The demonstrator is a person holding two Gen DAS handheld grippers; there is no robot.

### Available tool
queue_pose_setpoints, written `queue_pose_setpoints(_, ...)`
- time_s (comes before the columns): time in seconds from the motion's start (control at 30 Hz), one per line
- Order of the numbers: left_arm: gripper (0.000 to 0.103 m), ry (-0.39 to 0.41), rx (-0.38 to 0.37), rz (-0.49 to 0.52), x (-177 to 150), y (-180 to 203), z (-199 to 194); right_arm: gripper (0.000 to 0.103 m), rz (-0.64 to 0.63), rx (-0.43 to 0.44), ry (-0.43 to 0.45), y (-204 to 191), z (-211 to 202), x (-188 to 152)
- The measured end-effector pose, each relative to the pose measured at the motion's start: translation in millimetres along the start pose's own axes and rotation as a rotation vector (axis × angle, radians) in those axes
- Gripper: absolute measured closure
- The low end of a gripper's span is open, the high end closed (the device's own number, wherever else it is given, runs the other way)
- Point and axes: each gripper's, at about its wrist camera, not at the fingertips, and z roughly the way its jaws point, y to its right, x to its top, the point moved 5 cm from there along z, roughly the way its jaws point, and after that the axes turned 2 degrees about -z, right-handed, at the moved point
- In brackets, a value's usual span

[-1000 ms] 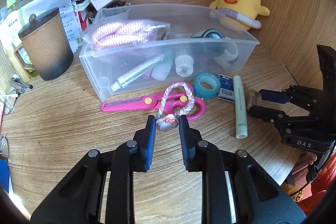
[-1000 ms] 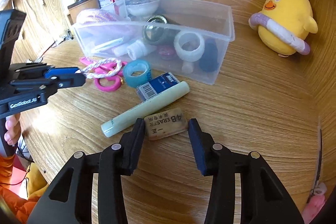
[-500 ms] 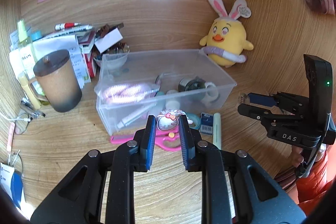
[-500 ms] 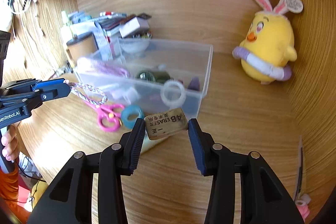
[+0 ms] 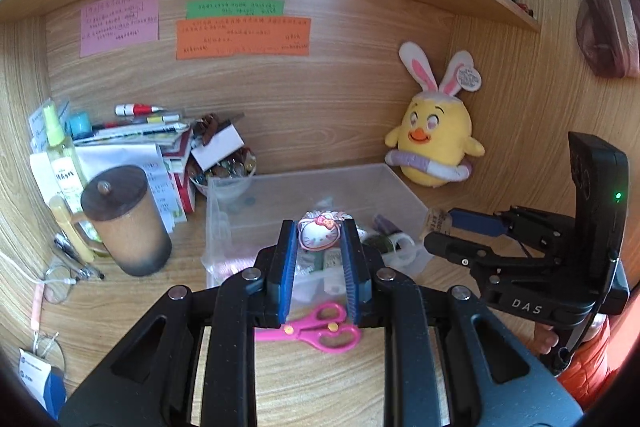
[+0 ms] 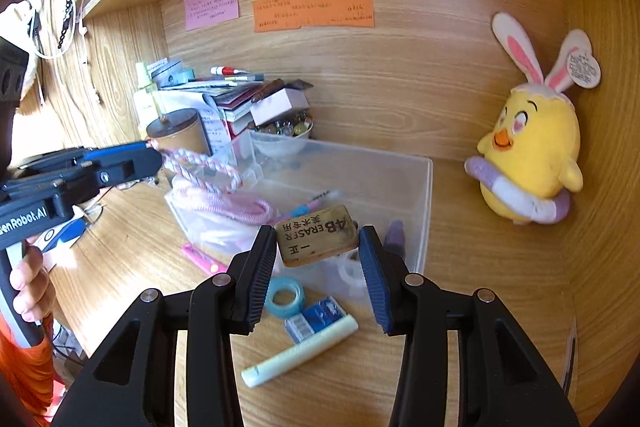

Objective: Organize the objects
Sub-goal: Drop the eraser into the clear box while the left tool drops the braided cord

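Left hand-held gripper point(image 5: 319, 235): I have it clamped on a Hello Kitty charm point(image 5: 318, 234), held at centre frame above the clear plastic bin point(image 5: 400, 183).
Charm cord point(image 6: 204, 163): only my right view shows it, a braided pink-and-white loop trailing from the left hand-held gripper point(image 6: 154, 151) at left of frame over the bin's near-left corner.
Right hand-held gripper point(image 6: 318, 235): I hold a worn 4B eraser point(image 6: 316, 235) between the pads, tilted, at lower centre in front of the bin point(image 6: 424, 187).
Right hand-held gripper in left view point(image 5: 434, 227): enters from the right edge; the eraser point(image 5: 437, 220) shows only as a sliver at the tip.
Counter items, right view only: blue tape roll point(image 6: 285, 296), small blue box point(image 6: 316, 317), pale green tube point(image 6: 300, 355), lower centre, just before the bin.
Pink scissors point(image 5: 316, 331): on the counter point(image 5: 120, 303), partly hidden by my left fingers point(image 5: 286, 267).
Brown lidded cup point(image 5: 126, 219): left of the bin.
Plush chick point(image 5: 434, 143): right, behind the bin.
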Motion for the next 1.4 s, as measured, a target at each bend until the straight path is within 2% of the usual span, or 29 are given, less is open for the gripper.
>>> queue_pose_setpoints(0.2, 0.082, -0.026, 0.040, -0.046, 6, -22, 20, 0.064, 0.020, -0.046, -0.036, 16, 25, 6)
queue_pose_setpoints(0.43, 0.082, -0.130, 0.077, -0.099, -11, -53, 60, 0.064, 0.090, -0.075, -0.108, 40, 53, -5)
queue_pose_setpoints(0.53, 0.082, -0.166, 0.068, -0.122, -18, -60, 72, 0.064, 0.094, -0.078, -0.132, 44, 61, -9)
queue_pose_setpoints(0.7, 0.081, -0.165, 0.068, -0.112, -20, -58, 74, 0.063, 0.073, -0.080, -0.151, 41, 68, -10)
queue_pose_setpoints(0.8, 0.072, -0.163, 0.071, -0.091, -19, -52, 70, 0.063, 0.064, -0.079, -0.152, 38, 68, -9)
queue_pose_setpoints(0.87, 0.065, -0.157, 0.065, -0.083, -19, -49, 67, 0.059, 0.060, -0.080, -0.149, 38, 66, -9)
queue_pose_setpoints(1.0, 0.060, -0.143, 0.057, -0.065, -19, -43, 55, 0.054, 0.053, -0.079, -0.135, 34, 58, -8)
queue_pose_setpoints(1.1, 0.052, -0.134, 0.052, -0.045, -22, -38, 44, 0.050, 0.043, -0.074, -0.125, 31, 49, -10)
queue_pose_setpoints(1.17, 0.041, -0.125, 0.052, -0.019, -25, -36, 37, 0.047, 0.040, -0.071, -0.122, 29, 42, -13)
queue_pose_setpoints(1.27, 0.037, -0.122, 0.053, -0.004, -32, -36, 28, 0.045, 0.046, -0.052, -0.121, 25, 33, -20)
queue_pose_setpoints(1.4, 0.037, -0.172, 0.038, -0.001, -52, -36, 26, 0.043, 0.048, -0.040, -0.136, 17, 24, -35)
